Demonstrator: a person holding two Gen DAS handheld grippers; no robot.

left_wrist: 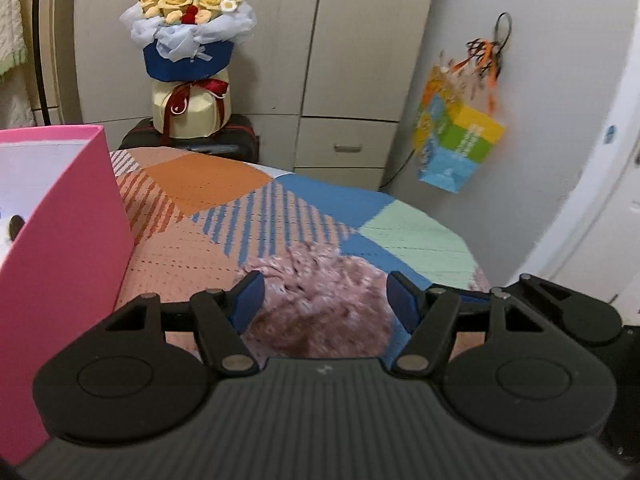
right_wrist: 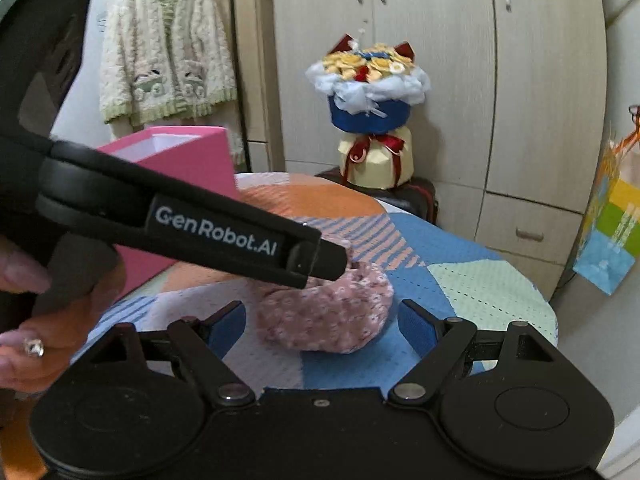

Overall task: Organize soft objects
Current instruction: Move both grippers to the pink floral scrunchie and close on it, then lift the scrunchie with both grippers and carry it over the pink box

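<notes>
Presently, a pink fuzzy hat [right_wrist: 324, 312], speckled with pale flecks and slumped into a soft round mound, lies on the patchwork bedspread [right_wrist: 472, 280] just right of the pink box [left_wrist: 68, 248]. The left gripper [left_wrist: 324, 300] straddles it, jaws spread wide to either side, not clamping. The right gripper [right_wrist: 320, 324] is likewise released, just short of the hat.

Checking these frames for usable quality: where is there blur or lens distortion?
Left wrist view: the gift bag on the wall and the pink fuzzy hat are smeared by motion; wardrobe edges bow. Right wrist view: sharper, the wardrobe curves at the rim.
</notes>
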